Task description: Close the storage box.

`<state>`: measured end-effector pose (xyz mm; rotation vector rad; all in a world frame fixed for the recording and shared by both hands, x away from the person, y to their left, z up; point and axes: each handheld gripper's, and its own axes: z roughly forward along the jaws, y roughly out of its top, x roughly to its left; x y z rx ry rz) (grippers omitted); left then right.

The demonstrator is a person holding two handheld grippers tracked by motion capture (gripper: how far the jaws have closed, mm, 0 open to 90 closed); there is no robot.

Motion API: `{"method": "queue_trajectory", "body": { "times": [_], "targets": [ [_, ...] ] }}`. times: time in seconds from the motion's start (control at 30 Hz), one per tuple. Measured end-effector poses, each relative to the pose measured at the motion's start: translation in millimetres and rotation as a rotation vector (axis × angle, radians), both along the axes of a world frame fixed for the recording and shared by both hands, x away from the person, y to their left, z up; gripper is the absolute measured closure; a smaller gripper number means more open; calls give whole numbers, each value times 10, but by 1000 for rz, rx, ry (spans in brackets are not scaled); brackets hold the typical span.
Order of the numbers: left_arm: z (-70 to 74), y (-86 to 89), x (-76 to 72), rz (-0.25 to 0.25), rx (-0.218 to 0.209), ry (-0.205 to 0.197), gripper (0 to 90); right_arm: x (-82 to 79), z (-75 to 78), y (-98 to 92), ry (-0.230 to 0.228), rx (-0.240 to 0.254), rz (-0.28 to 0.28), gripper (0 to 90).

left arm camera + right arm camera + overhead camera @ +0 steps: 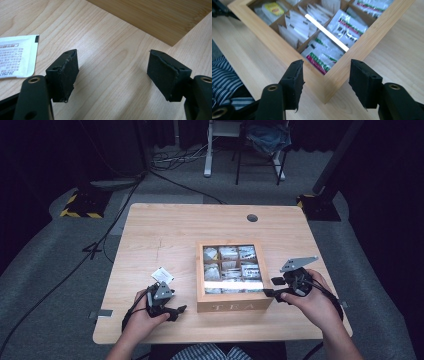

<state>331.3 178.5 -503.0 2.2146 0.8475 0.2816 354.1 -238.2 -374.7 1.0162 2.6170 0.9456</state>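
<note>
On the pale wood-grain counter (165, 230), seen from the high view, a square light-wooden tea box (233, 307) with a glass-paned lid and the word TEA on its front wall sits right of centre, while a small white paper tea sachet (162, 275) lies apart from it to the left. That view takes in both hands: the left hand (145, 312) rests low near the counter's near edge, its left tool (176, 312) pointing toward the box's front left corner, and the right hand (310, 300) holds the right tool (272, 287) level against the box's right side. The right tool's own view adds what the overhead cannot: through the pane, the compartments hold glossy wrapped tea bags, some white with green and red print, one yellow, and a bright strip of glare crosses the glass. Its matte black padded jaws stand wide apart on either side of the box's corner, with nothing pressed between them. The left tool's view shows rough-edged black pads spread wide over bare wood grain, gripping nothing, with the printed sachet (15, 56) lying flat at the left and a smooth wall of the box (160, 15) at the upper right.
</note>
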Motion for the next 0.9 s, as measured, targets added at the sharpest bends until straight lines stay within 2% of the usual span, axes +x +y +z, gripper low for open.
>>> {"method": "queue_trajectory", "body": {
  "times": [0.07,0.37,0.63,0.7,0.8,0.9],
  "targets": [
    [2,28,-7,5,3,-2,260,25,30,-29,-33,20,-10,455],
    [-1,58,-9,15,-5,2,260,94,62,-168,-85,65,-63,455],
    [-2,76,-4,24,11,-8,261,158,57,-329,-130,75,-103,448],
    [0,92,0,23,23,-14,260,192,40,-401,-164,79,-122,440],
    [-2,98,0,28,23,-14,260,229,12,-467,-186,75,-134,435],
    [-1,103,1,31,23,-13,260,254,-6,-504,-188,79,-142,435]
  ]
}}
